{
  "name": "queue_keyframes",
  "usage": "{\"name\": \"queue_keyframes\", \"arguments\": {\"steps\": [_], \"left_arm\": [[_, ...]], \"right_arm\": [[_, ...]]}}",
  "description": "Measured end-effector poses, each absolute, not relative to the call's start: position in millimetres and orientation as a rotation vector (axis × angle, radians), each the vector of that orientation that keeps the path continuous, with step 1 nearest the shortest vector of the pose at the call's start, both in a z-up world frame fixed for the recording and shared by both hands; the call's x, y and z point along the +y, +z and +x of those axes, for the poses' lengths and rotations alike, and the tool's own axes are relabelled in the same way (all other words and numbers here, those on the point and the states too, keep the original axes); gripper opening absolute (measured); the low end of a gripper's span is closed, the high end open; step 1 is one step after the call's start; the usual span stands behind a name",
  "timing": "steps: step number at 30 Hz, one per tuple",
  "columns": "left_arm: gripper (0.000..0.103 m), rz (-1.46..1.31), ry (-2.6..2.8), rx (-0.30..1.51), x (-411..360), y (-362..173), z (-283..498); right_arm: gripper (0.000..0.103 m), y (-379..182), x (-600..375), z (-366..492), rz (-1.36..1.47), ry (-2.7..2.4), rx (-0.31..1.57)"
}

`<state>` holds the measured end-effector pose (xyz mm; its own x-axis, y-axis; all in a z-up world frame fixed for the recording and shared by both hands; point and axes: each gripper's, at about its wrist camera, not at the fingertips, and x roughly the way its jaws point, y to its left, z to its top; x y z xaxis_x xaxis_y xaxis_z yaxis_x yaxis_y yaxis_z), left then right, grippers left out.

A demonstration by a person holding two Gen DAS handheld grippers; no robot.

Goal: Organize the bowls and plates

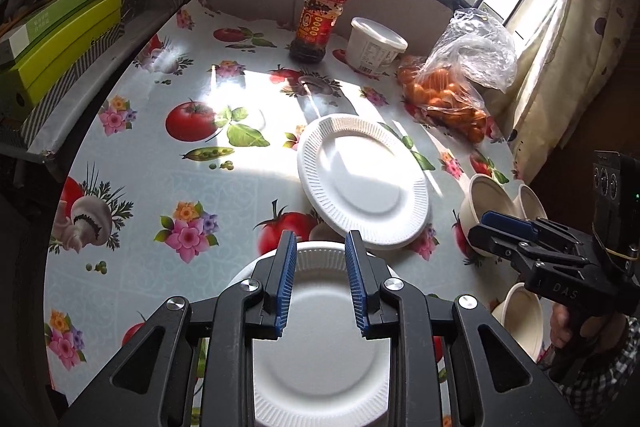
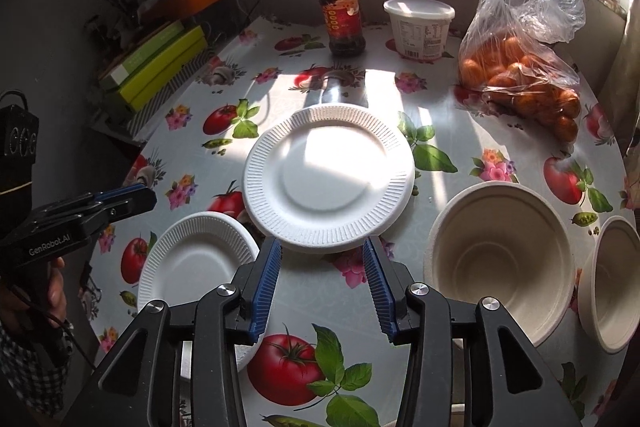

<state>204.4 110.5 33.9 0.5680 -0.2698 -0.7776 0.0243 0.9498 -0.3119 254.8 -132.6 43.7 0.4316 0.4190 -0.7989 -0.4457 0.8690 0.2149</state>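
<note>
A large white ribbed plate [image 1: 364, 187] [image 2: 328, 179] lies mid-table. A smaller white plate [image 1: 316, 339] [image 2: 196, 263] lies nearer, to its left. My left gripper [image 1: 320, 247] is open and empty, hovering over the small plate. My right gripper [image 2: 322, 247] is open and empty, at the near rim of the large plate. Two beige bowls [image 2: 500, 259] [image 2: 612, 279] stand at the right; they also show in the left wrist view [image 1: 486, 203] [image 1: 530, 203], with another beige bowl [image 1: 520, 319] below the right gripper [image 1: 492, 223].
At the back of the flowered tablecloth [image 2: 360, 307] stand a red-labelled sauce jar [image 2: 342, 19], a white lidded tub [image 2: 420, 27] and a plastic bag of oranges [image 2: 524, 71]. Green boxes [image 2: 160, 63] are stacked off the left edge. A curtain [image 1: 560, 67] hangs at the right.
</note>
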Motion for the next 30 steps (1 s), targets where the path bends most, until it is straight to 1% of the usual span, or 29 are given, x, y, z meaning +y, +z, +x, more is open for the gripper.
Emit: {"name": "queue_keyframes", "arguments": {"steps": [6, 16, 30], "left_arm": [[0.026, -0.291, -0.164, 0.986, 103.9, 24.8, 236.6], [0.026, -0.305, -0.152, 1.019, 94.7, 11.4, 281.0], [0.026, -0.307, -0.127, 1.070, 92.0, -11.8, 298.0]], "right_arm": [[0.043, 41.9, -139.7, 286.4, -0.043, 0.502, 1.004], [0.043, 19.0, -145.0, 337.5, -0.038, 0.456, 1.071], [0.043, -7.0, -132.9, 379.1, -0.022, 0.462, 1.143]]}}
